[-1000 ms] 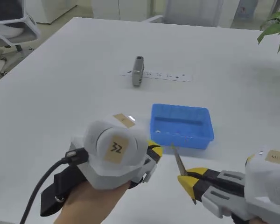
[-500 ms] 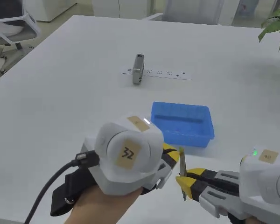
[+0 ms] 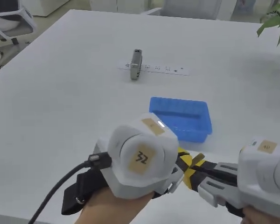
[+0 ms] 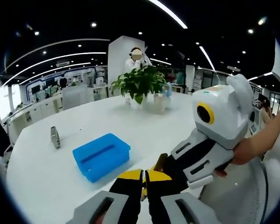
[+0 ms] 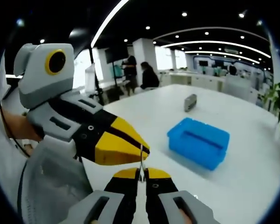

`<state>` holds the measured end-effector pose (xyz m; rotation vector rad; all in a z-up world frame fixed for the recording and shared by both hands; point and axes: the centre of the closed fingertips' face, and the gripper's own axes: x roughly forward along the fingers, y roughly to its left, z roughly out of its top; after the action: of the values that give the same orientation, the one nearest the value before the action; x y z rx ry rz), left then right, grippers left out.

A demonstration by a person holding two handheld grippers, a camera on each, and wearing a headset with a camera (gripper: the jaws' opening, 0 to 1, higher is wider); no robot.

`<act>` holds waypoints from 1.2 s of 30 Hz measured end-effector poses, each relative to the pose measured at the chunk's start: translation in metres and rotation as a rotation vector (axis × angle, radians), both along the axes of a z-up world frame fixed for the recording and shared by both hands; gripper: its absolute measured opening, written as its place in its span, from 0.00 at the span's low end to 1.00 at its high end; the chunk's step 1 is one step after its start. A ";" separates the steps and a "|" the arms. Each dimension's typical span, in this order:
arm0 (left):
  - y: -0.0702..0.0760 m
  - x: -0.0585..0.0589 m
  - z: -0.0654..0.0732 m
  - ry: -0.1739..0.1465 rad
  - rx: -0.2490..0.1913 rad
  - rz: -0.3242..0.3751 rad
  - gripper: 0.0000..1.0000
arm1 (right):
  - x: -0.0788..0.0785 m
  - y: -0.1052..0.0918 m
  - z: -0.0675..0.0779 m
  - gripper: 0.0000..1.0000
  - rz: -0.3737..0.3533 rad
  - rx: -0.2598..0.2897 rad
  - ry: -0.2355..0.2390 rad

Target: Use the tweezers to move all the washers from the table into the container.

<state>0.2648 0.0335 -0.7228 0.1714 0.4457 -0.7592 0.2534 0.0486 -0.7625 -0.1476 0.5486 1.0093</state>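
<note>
My two grippers meet nose to nose over the near part of the white table (image 3: 74, 102). The right gripper (image 5: 141, 173) is shut on thin metal tweezers (image 5: 141, 162), which rise from its jaws to the yellow tips of the left gripper (image 5: 144, 150). The left gripper (image 4: 143, 173) looks shut on the tweezers' other end, with a thin strip between its jaws. From the head, the left gripper (image 3: 183, 157) sits left of the right gripper (image 3: 190, 177), and a bit of the tweezers (image 3: 197, 159) pokes out between them. The blue container (image 3: 177, 132) stands just beyond.
A grey block (image 3: 136, 64) stands by a white power strip (image 3: 163, 69) farther back on the table. A potted plant (image 3: 275, 23) is at the far right edge. Office chairs stand beyond the table's far side.
The left gripper has moved right and up to the tweezers held by the right gripper. The tweezers, upright a second ago, now lie mostly hidden between the two grippers.
</note>
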 end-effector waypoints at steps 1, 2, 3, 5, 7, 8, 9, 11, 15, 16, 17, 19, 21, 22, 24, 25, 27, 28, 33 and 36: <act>0.006 0.003 0.002 -0.023 -0.002 0.024 0.05 | 0.003 -0.003 -0.001 0.02 -0.011 -0.007 -0.007; 0.014 0.004 0.002 -0.026 -0.009 0.047 0.11 | 0.009 -0.011 -0.003 0.02 -0.039 -0.020 -0.013; 0.020 0.005 0.001 -0.020 -0.018 0.073 0.17 | 0.013 -0.015 -0.005 0.02 -0.057 -0.022 -0.011; 0.040 0.004 -0.003 -0.015 -0.022 0.135 0.31 | 0.022 -0.029 -0.010 0.02 -0.104 -0.019 0.006; 0.064 0.001 -0.010 -0.013 0.005 0.201 0.35 | 0.032 -0.045 -0.015 0.03 -0.154 -0.028 0.005; 0.073 -0.001 -0.011 -0.012 0.009 0.232 0.38 | 0.036 -0.050 -0.017 0.03 -0.169 -0.031 0.002; 0.086 -0.005 -0.013 -0.012 0.017 0.267 0.42 | 0.040 -0.059 -0.019 0.03 -0.191 -0.031 0.015; 0.106 -0.013 -0.018 -0.013 0.036 0.321 0.50 | 0.046 -0.068 -0.021 0.03 -0.225 -0.025 0.025; 0.140 -0.029 -0.032 -0.013 0.142 0.410 0.69 | 0.056 -0.086 -0.023 0.03 -0.273 -0.052 0.016; 0.143 -0.031 -0.034 -0.017 0.159 0.418 0.75 | 0.058 -0.089 -0.024 0.03 -0.277 -0.056 0.017; 0.147 -0.033 -0.036 -0.022 0.179 0.421 0.78 | 0.060 -0.094 -0.024 0.03 -0.292 -0.063 0.012; 0.155 -0.036 -0.042 -0.035 0.224 0.434 0.80 | 0.064 -0.099 -0.025 0.03 -0.307 -0.068 0.009; 0.158 -0.036 -0.045 -0.042 0.238 0.447 0.81 | 0.067 -0.102 -0.027 0.03 -0.316 -0.068 0.022; 0.158 -0.036 -0.046 -0.040 0.238 0.452 0.82 | 0.067 -0.103 -0.028 0.03 -0.319 -0.068 0.027; 0.158 -0.034 -0.048 -0.042 0.228 0.464 0.82 | 0.067 -0.102 -0.031 0.03 -0.316 -0.074 0.034; 0.157 -0.034 -0.049 -0.041 0.225 0.466 0.81 | 0.066 -0.101 -0.033 0.03 -0.311 -0.079 0.040; 0.155 -0.032 -0.054 -0.036 0.227 0.467 0.82 | 0.064 -0.098 -0.035 0.03 -0.301 -0.088 0.042; 0.156 -0.032 -0.055 -0.039 0.243 0.465 0.81 | 0.063 -0.096 -0.037 0.03 -0.293 -0.094 0.046; 0.158 -0.033 -0.055 -0.036 0.237 0.468 0.81 | 0.059 -0.090 -0.044 0.03 -0.263 -0.120 0.057; 0.159 -0.033 -0.056 -0.032 0.241 0.466 0.80 | 0.059 -0.089 -0.045 0.03 -0.261 -0.125 0.062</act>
<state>0.2317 0.1924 -0.7790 0.2918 0.5218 -0.2436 0.3129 -0.0409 -0.8074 -0.1515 0.6698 0.7278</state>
